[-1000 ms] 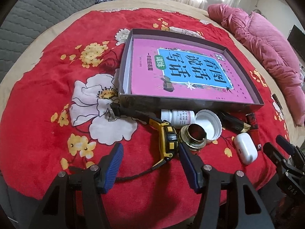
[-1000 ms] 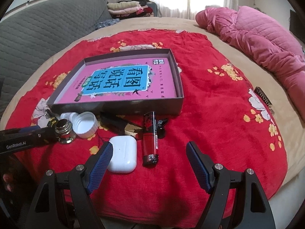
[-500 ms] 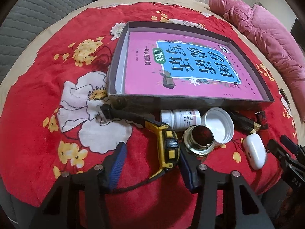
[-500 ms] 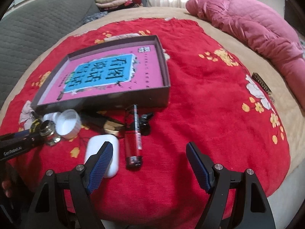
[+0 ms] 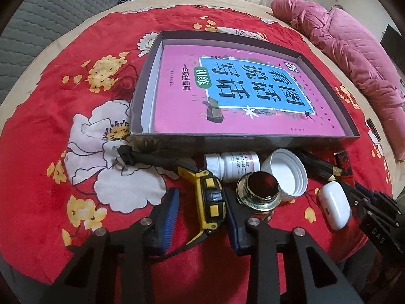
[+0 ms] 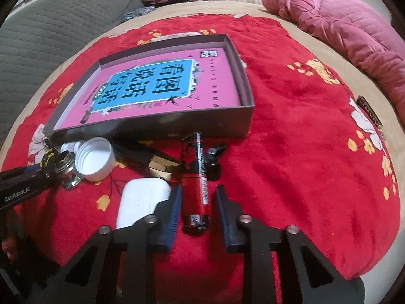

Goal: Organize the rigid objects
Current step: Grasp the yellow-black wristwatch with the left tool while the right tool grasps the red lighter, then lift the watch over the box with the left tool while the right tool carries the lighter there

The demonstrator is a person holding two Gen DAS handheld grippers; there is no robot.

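A yellow and black tape measure [image 5: 211, 202] lies on the red flowered blanket between the fingers of my left gripper [image 5: 201, 217]. The jaws are closing; the right pad is at its side and the left pad stands a little off. My right gripper [image 6: 197, 209] is closing around a red tube [image 6: 195, 192], with a thin gap still showing at the right pad. Beside it lies a white earbud case [image 6: 141, 200]. A dark shallow box [image 5: 141, 101] holds a pink book [image 5: 240, 96].
In front of the box lie a white pill bottle [image 5: 235, 162], a white cap [image 5: 286, 174], a metal jar [image 5: 258, 192], a black and gold piece [image 6: 149, 157] and a small black clip [image 6: 215, 154]. A pink quilt [image 6: 341, 25] is at the far right.
Both grippers have narrowed from wide open: the left around the tape measure, the right around the red tube. The right gripper also came down and closer to the tube.
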